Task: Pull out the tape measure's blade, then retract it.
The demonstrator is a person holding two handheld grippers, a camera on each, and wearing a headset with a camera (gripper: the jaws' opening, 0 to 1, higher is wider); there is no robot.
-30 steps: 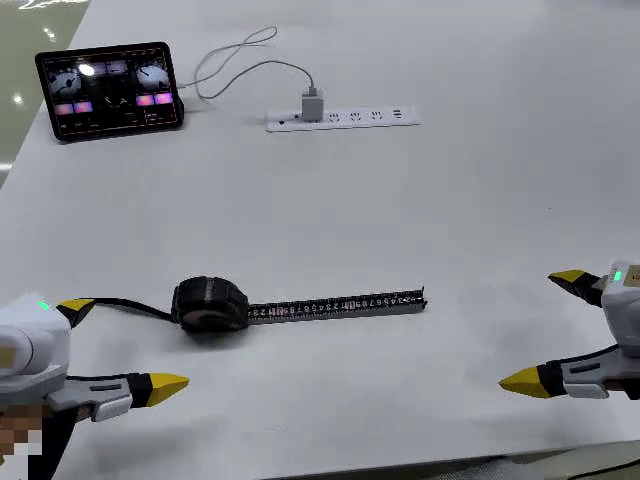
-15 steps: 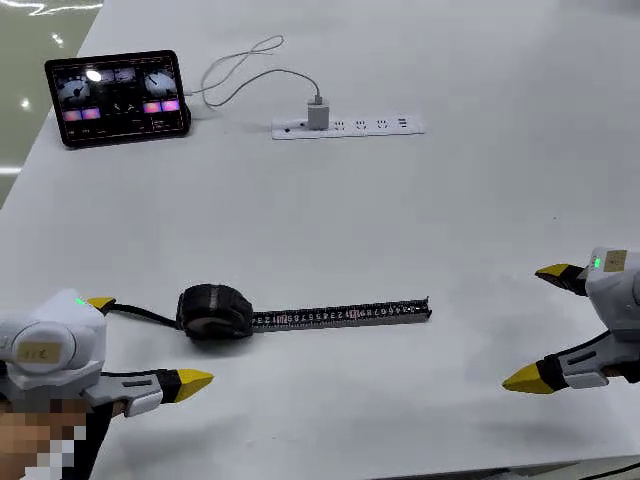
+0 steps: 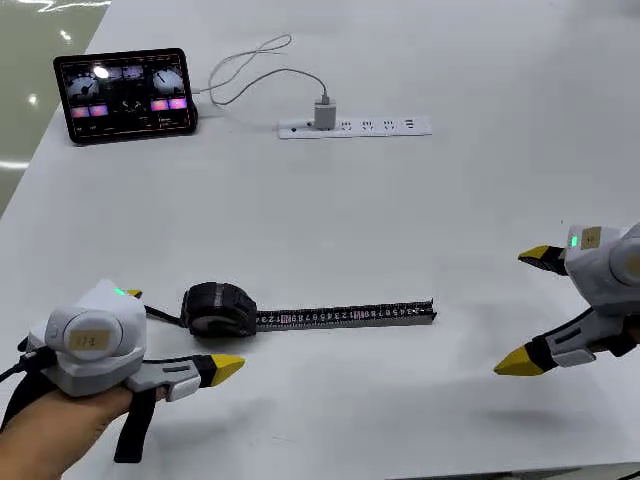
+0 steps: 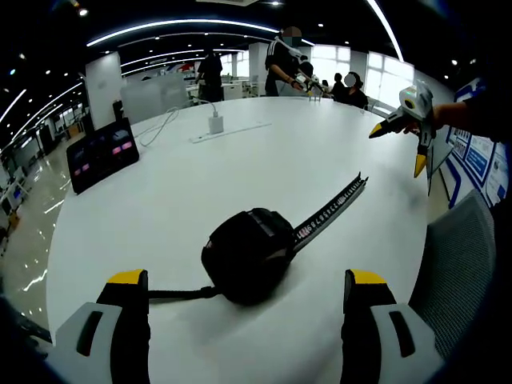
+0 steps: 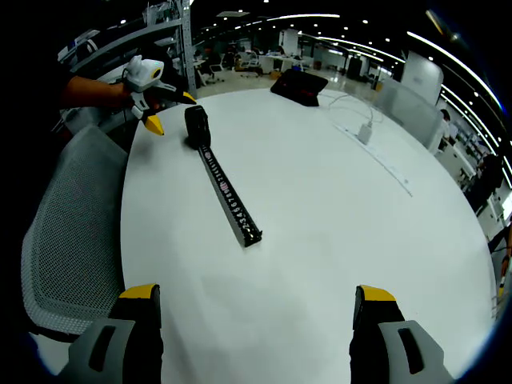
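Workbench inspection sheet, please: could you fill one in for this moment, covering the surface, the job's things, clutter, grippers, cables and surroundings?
Surface: white tabletop, bare around the work.
Job's things: black tape measure case lying flat; its dark printed blade is pulled out across the table toward the right gripper's side; black wrist strap trails from the case.
Clutter: black tablet with lit screen; white power strip with a white charger plugged in.
Grippers: left gripper open, by the case, not gripping it; right gripper open, apart from the blade's end.
Cables: white cable looped from charger to tablet.
Surroundings: grey mesh chair; people standing in an open office.
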